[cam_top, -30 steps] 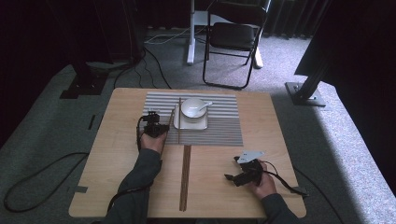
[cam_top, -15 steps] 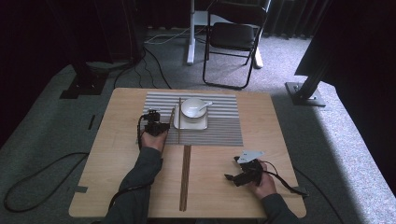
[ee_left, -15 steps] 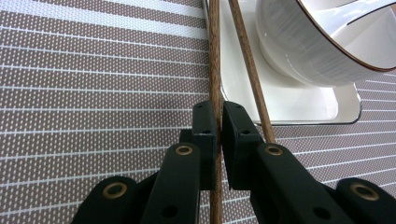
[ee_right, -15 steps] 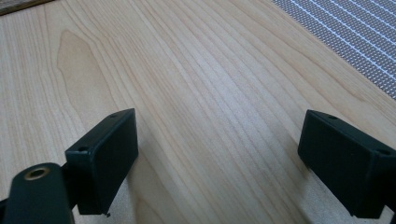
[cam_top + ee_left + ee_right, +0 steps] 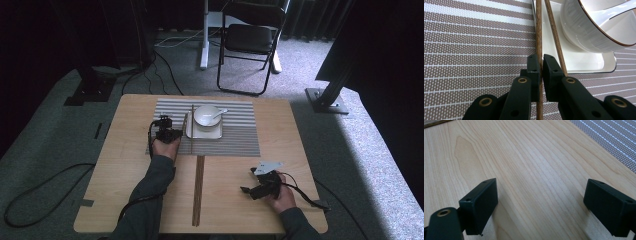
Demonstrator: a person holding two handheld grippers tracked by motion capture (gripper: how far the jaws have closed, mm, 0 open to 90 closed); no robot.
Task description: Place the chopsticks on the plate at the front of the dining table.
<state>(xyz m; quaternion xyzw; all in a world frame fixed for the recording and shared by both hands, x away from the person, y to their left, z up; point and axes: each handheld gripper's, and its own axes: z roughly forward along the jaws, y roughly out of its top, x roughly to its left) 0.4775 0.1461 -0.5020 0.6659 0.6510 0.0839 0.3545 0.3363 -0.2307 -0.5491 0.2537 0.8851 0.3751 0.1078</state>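
Observation:
My left gripper (image 5: 541, 62) is shut on a thin wooden chopstick (image 5: 538, 30) that lies along the striped placemat (image 5: 474, 50). A second chopstick (image 5: 552, 30) runs beside it, resting against the edge of a square white plate (image 5: 584, 62). On that plate stands a white bowl (image 5: 584, 27) with a white spoon (image 5: 619, 12) in it. From above, the left gripper (image 5: 174, 134) sits just left of the plate (image 5: 204, 133) and bowl (image 5: 206, 115). My right gripper (image 5: 541, 202) stands open over bare wood, nothing between its jaws; in the high view the right gripper (image 5: 252, 189) is near the front right.
The wooden table (image 5: 125, 165) has a dark strip (image 5: 198, 190) running from the placemat (image 5: 235, 140) to the front edge. A folding chair (image 5: 250, 40) and cables lie on the carpet beyond the table. The placemat's corner (image 5: 614, 140) is ahead of the right gripper.

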